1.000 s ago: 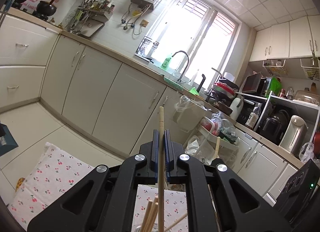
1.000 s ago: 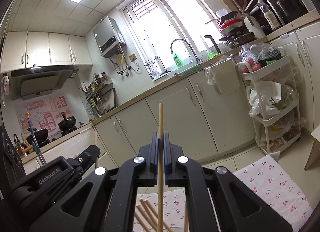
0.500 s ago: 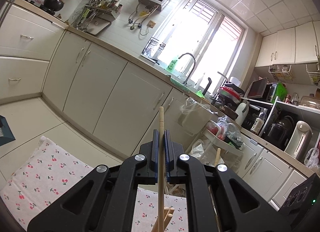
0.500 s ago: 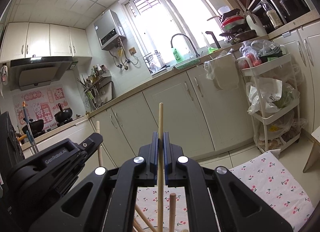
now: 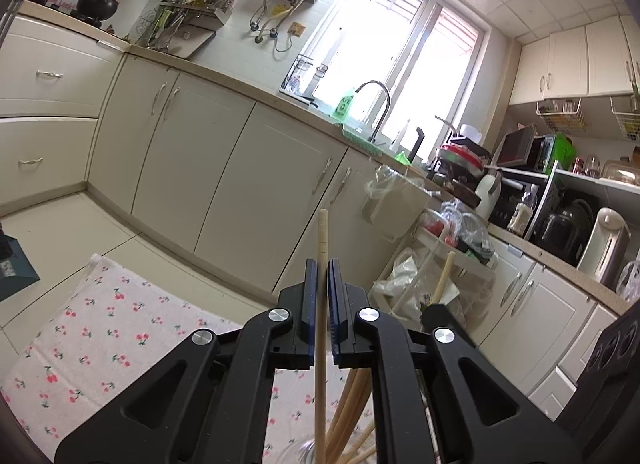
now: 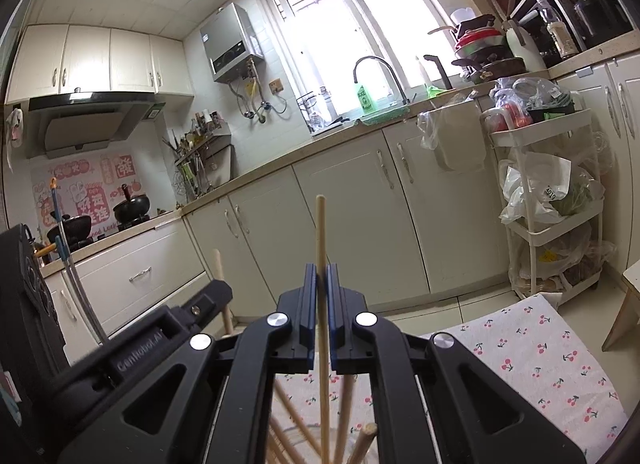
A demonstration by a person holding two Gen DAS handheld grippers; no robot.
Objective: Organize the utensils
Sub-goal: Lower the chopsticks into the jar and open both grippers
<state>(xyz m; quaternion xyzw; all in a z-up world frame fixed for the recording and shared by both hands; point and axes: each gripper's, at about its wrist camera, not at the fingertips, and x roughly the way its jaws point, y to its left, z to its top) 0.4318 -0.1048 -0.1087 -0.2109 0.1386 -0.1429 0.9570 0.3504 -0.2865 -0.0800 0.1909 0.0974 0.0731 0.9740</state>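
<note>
My left gripper (image 5: 320, 264) is shut on an upright wooden chopstick (image 5: 321, 236) whose lower end points down among several chopsticks (image 5: 352, 396) standing in a clear glass (image 5: 296, 452) at the frame's bottom. My right gripper (image 6: 319, 270) is shut on another upright chopstick (image 6: 320, 223), also above several chopsticks (image 6: 344, 404) leaning in the glass below. The left gripper's body (image 6: 132, 348) shows at the left of the right wrist view, with its chopstick (image 6: 218, 264) rising behind it. The right gripper's chopstick (image 5: 445, 276) shows at the right of the left wrist view.
A cherry-print cloth (image 5: 100, 328) covers the table, also in the right wrist view (image 6: 540, 352). Beyond it are cream kitchen cabinets (image 5: 240, 167), a sink with a tap (image 5: 376, 103), and a white trolley (image 6: 548, 199) with bags. A blue box (image 5: 14, 268) sits at the left edge.
Both grippers have come lower and closer together over the glass, each still holding its chopstick. More of the standing chopsticks shows beneath the jaws.
</note>
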